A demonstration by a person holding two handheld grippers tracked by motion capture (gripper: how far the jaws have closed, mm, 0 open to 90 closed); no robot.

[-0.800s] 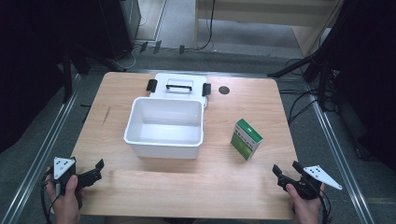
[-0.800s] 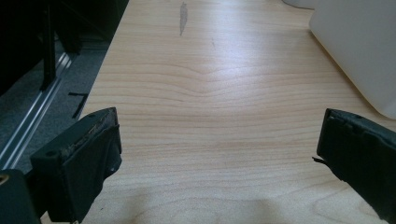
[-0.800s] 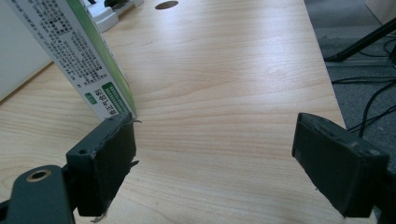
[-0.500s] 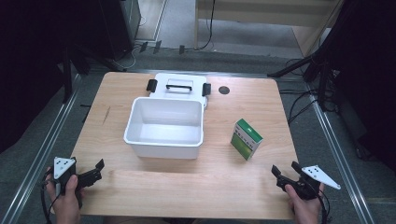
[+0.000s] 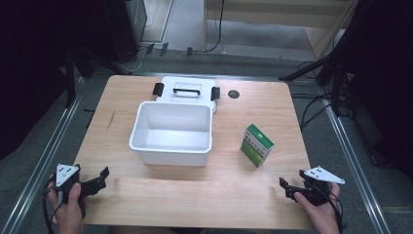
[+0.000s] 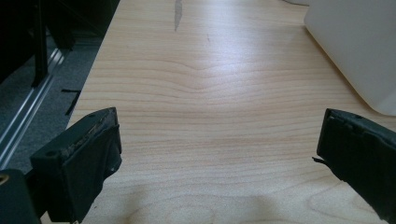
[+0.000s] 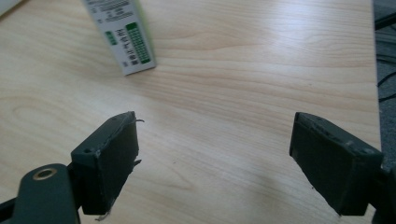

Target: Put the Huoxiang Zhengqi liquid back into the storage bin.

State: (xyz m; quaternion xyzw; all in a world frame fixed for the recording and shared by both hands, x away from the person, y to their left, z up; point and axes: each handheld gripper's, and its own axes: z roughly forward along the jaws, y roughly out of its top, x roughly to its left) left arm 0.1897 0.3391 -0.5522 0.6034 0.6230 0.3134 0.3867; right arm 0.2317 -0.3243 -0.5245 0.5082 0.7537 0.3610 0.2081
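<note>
table (image 5: 146,195): pale matt wood grain | bin (image 5: 171,146): smooth white plastic | box (image 5: 257,145): printed card

We note the bin (image 5: 172,132) at the middle of the table (image 5: 146,195), its lid (image 5: 186,89) lying just behind it, touching. Right of the bin, apart from it, stands the carton (image 5: 256,145). The left gripper (image 5: 100,178) sits at the near left corner, the right gripper (image 5: 287,188) at the near right.
</note>
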